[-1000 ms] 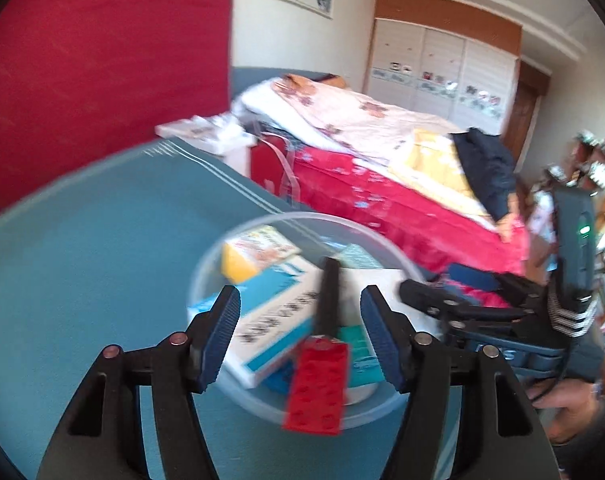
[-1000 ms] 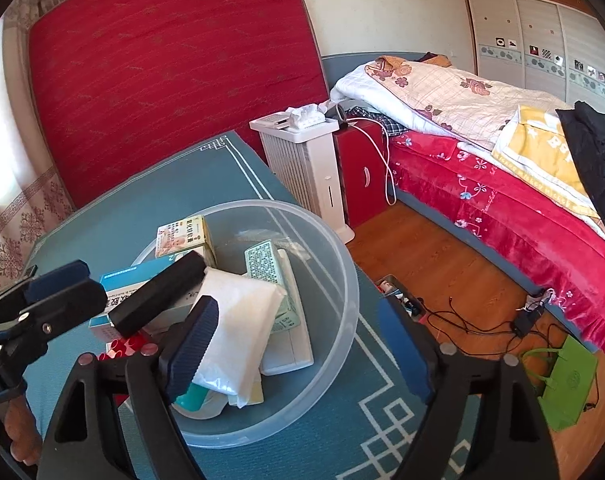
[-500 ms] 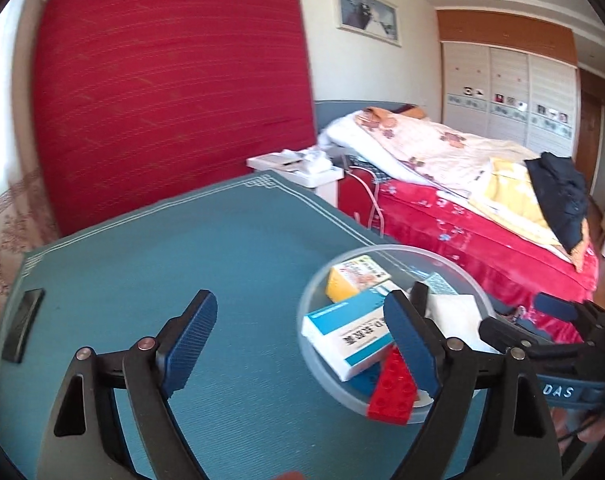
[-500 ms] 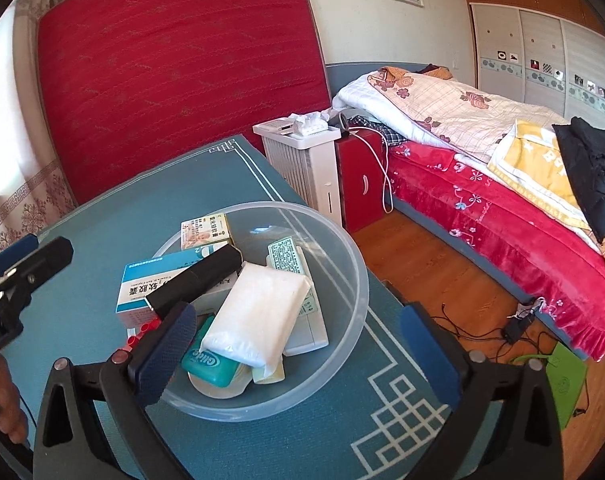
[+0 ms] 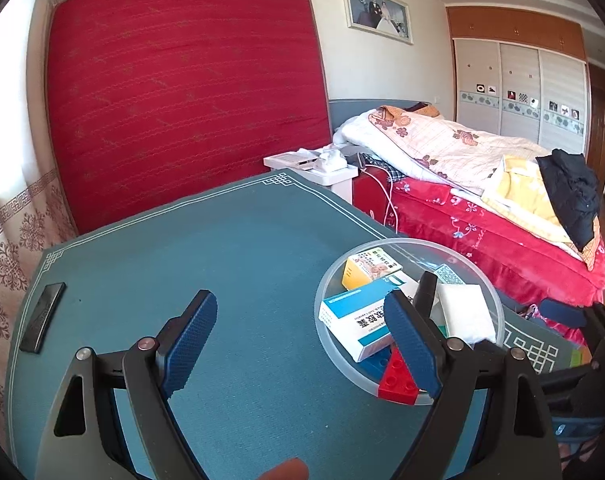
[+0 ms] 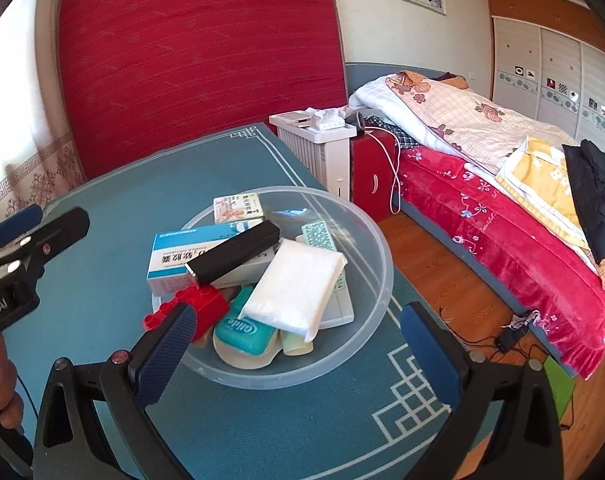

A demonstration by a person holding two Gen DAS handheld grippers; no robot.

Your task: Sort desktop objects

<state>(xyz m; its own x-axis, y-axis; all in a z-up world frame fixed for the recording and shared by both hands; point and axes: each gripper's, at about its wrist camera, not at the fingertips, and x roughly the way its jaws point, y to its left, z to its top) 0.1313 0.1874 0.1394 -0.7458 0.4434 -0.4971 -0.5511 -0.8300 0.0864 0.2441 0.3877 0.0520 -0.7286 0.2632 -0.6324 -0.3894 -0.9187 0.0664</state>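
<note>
A clear plastic bowl (image 6: 382, 264) on the teal table holds a blue-and-white medicine box (image 6: 174, 256), a black bar (image 6: 234, 256), a white packet (image 6: 298, 292), a teal floss box (image 6: 244, 330) and a small yellow box (image 6: 238, 208). A red brick (image 6: 206, 300) leans on the bowl's near-left rim. My right gripper (image 6: 298, 328) stands open in front of the bowl, holding nothing. My left gripper (image 5: 298, 320) is open over bare table, left of the bowl (image 5: 498, 320). Its right finger overlaps the red brick (image 5: 396, 380) in the left wrist view.
A flat black device (image 5: 42, 322) lies near the table's left edge. Past the far right corner stand a white heater (image 6: 322, 148) and a bed (image 6: 502, 208). Wooden floor with cables lies right of the table. A red mattress leans on the far wall.
The left gripper widened and swung left away from the bowl, leaving the red brick on the bowl's rim. The right gripper opened wider and drew back a little.
</note>
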